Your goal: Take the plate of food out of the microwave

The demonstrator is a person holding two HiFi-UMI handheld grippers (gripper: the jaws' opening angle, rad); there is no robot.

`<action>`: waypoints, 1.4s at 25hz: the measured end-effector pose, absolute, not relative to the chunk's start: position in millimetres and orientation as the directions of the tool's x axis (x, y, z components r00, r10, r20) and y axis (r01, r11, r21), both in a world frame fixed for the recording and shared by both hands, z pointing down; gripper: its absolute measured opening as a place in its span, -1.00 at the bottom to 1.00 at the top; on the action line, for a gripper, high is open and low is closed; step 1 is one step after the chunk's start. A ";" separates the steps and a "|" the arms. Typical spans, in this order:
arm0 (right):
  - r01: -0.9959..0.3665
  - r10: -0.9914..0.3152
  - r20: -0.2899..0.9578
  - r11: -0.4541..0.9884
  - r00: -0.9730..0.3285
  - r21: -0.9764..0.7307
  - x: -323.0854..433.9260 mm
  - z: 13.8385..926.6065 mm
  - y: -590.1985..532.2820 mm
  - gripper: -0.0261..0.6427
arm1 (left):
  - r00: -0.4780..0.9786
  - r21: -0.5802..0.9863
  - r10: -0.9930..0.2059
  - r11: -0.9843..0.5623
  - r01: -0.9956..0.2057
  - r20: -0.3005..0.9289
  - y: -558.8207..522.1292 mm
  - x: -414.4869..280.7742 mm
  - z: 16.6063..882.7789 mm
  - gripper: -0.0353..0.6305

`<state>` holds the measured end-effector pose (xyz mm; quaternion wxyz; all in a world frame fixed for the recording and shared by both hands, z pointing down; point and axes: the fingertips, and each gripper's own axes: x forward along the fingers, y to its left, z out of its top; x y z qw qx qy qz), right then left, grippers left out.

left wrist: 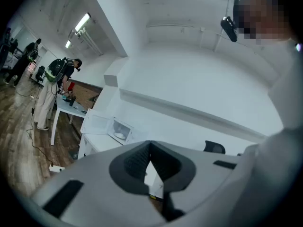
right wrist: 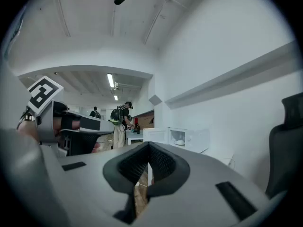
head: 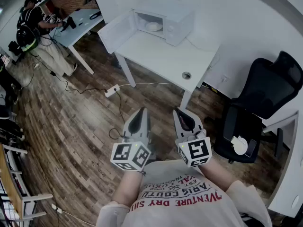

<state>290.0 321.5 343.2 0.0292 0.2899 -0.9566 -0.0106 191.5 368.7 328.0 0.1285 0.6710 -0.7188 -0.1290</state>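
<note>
Left tongs (head: 140,112) and right tongs (head: 182,113) closed, empty — microwave (head: 166,21) at desk's (head: 156,53) far edge open, plate (head: 153,26), perhaps loaded, inside.

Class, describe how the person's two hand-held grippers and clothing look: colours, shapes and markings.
The left hand-held gripper and the right hand-held gripper both have pale grey plastic bodies that taper toward the tip, lined inside with dark ribbed pads. Each carries a white cube at its rear, printed with black square markers. The person wears a white T-shirt with red lettering.
</note>
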 end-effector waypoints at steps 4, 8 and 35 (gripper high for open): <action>-0.558 -0.559 0.048 0.829 -0.828 0.036 291.0 343.0 312.8 -0.89 | -0.074 0.343 -0.997 0.079 -0.936 0.027 363.4 190.2 332.8 -0.87; -0.551 -0.552 0.054 0.834 -0.832 0.032 290.0 343.5 308.6 -0.89 | -0.086 0.344 -0.996 0.094 -0.934 0.038 359.7 187.7 335.5 -0.87; -0.597 -0.580 0.196 0.802 -0.791 -0.036 167.6 398.1 200.0 -0.89 | -0.065 0.318 -0.988 0.107 -0.942 0.140 260.9 64.4 385.5 -0.87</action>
